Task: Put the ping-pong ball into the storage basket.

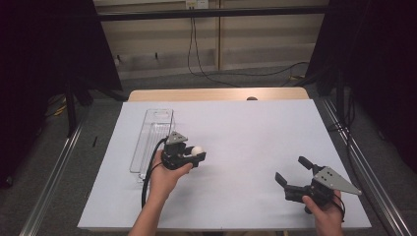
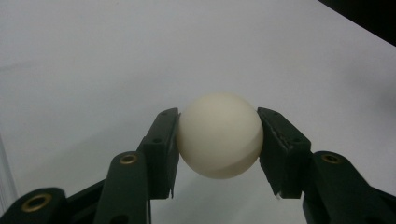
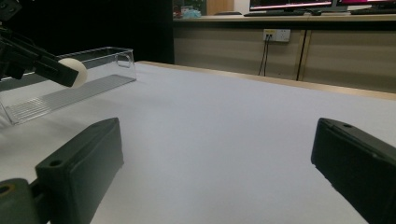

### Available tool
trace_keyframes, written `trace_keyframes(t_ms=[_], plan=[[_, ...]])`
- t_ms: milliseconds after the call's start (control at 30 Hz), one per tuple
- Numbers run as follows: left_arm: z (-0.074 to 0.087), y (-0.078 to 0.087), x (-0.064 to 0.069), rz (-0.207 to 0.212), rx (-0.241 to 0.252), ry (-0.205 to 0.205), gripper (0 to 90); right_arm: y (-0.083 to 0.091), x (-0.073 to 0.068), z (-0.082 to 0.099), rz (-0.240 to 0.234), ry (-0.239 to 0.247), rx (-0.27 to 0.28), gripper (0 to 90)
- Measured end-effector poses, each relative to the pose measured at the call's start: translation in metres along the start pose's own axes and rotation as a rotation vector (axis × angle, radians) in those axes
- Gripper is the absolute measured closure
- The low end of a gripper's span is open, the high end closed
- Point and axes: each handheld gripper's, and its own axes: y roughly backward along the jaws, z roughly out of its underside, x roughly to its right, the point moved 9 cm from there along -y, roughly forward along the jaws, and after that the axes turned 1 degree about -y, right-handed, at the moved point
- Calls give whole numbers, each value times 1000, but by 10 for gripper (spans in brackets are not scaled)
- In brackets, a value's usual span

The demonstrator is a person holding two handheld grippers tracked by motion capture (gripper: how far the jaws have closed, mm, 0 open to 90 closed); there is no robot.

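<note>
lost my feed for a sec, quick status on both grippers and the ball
Left gripper shut on white ball, held above the table beside the clear tray. Right gripper open, holding nothing, over the white sheet. Nothing in the way.

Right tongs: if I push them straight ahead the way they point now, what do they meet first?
Probably nothing soon. The right tongs stand open and aim up-left across the bare white sheet. Their line seems to pass beyond the left tongs holding the white ball, towards the clear tray; depth is unclear.

smooth cream ball (image 2: 219, 135), clamped in left gripper (image 1: 195, 156), raised beside clear tray (image 1: 152, 135)
</note>
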Motion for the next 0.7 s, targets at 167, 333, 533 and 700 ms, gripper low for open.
trace_keyframes(t_ms=[167,333,533,700], plan=[[-1,4,-2,2,5,-16,513,0,0,0,-1,-5,1,17],[-1,7,-4,0,25,4,513,0,-1,1,-7,2,-3,18],[3,11,-7,-10,36,3,513,0,-1,1,-4,1,-3,18],[6,14,-12,-14,40,4,513,0,-1,1,-5,2,-2,17]])
